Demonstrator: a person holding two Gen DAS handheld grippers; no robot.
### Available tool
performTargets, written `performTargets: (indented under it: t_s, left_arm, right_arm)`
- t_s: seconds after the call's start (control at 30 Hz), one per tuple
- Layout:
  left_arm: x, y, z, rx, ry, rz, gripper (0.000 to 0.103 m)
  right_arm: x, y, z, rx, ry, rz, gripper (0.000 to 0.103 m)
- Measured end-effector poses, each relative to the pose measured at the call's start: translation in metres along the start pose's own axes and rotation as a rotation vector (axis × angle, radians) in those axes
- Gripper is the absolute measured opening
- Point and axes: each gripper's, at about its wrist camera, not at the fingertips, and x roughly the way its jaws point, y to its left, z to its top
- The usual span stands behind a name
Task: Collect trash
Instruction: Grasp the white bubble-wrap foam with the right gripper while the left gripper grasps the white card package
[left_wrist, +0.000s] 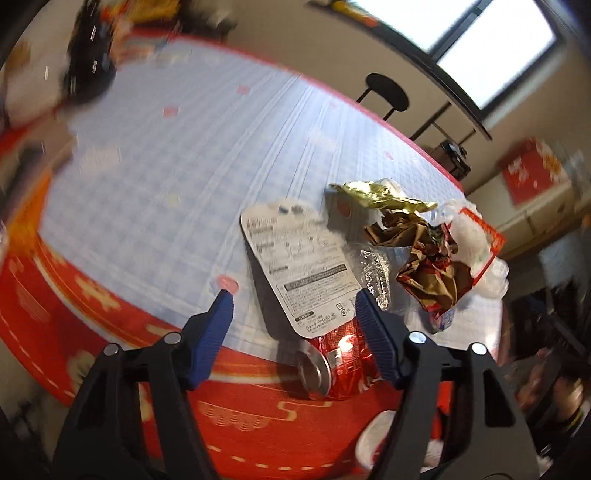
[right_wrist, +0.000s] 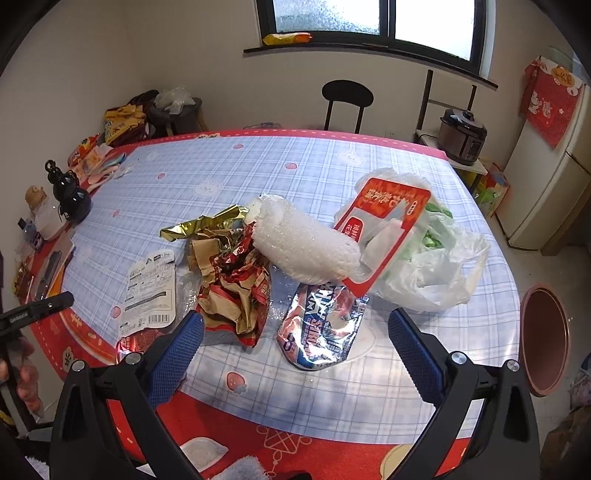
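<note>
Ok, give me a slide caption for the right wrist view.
Open right gripper hovers over table trash: silver pouch, bubble wrap, crumpled wrappers.

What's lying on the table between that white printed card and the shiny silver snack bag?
In the right wrist view, a crumpled gold-and-red wrapper lies between the white card and the silver bag, with some clear film beside the card.

red can (left_wrist: 341, 363): 1 | white label card (right_wrist: 149, 291): 1 | bubble wrap roll (right_wrist: 303, 243): 1 | silver pouch (right_wrist: 319, 326): 1 | plastic bag (right_wrist: 436, 266): 1
</note>
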Motion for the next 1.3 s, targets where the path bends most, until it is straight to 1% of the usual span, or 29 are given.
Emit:
performTargets:
  t_s: [0.03,0.17,0.27,0.33,0.37,0.47,0.63,0.8,0.87,0.9,1.03,1.13,1.27,1.3]
  left_arm:
    - [0.007,0.005,0.0,-0.029,0.017,-0.02,0.062]
    - [0.039,0.016,0.008,-0.12,0.071,-0.078,0.062]
    - [0.065,0.023,0.013,-0.206,0.124,-0.124,0.062]
    - [0.08,0.025,0.015,-0.246,0.148,-0.146,0.061]
    - [0.086,0.026,0.015,-0.261,0.158,-0.153,0.061]
    - [0.1,0.026,0.016,-0.279,0.182,-0.142,0.061]
    - [0.113,0.033,0.015,-0.327,0.201,-0.148,0.061]
    - [0.118,0.031,0.016,-0.328,0.204,-0.185,0.062]
    - [0.119,0.029,0.016,-0.321,0.201,-0.19,0.062]
    - [0.119,0.028,0.016,-0.319,0.2,-0.193,0.062]
    - [0.12,0.026,0.016,-0.313,0.195,-0.202,0.062]
    - [0.121,0.024,0.016,-0.306,0.19,-0.204,0.062]
    - [0.124,0.021,0.016,-0.306,0.191,-0.208,0.062]
    - [0.124,0.021,0.017,-0.305,0.192,-0.21,0.061]
  right_arm:
    - [0.004,0.001,0.0,0.002,0.004,0.0,0.098]
    - [0.016,-0.001,0.001,0.028,0.027,-0.005,0.098]
    - [0.02,-0.004,0.002,0.038,0.037,-0.008,0.098]
    - [0.02,-0.005,0.003,0.04,0.041,-0.015,0.098]
    - [0.02,-0.007,0.003,0.042,0.041,-0.02,0.098]
    - [0.02,-0.011,0.004,0.049,0.04,-0.026,0.098]
    - [0.026,-0.008,0.006,0.025,0.044,-0.011,0.097]
    - [0.044,0.003,0.007,0.002,0.068,0.046,0.092]
    - [0.05,0.006,0.008,0.002,0.074,0.048,0.089]
    - [0.052,0.006,0.011,0.001,0.072,0.045,0.088]
    - [0.047,0.006,0.027,-0.012,0.015,0.016,0.087]
    - [0.055,0.008,0.043,-0.046,-0.003,-0.015,0.087]
    - [0.087,0.017,0.054,-0.13,0.048,-0.064,0.083]
    - [0.095,0.019,0.054,-0.146,0.069,-0.071,0.08]
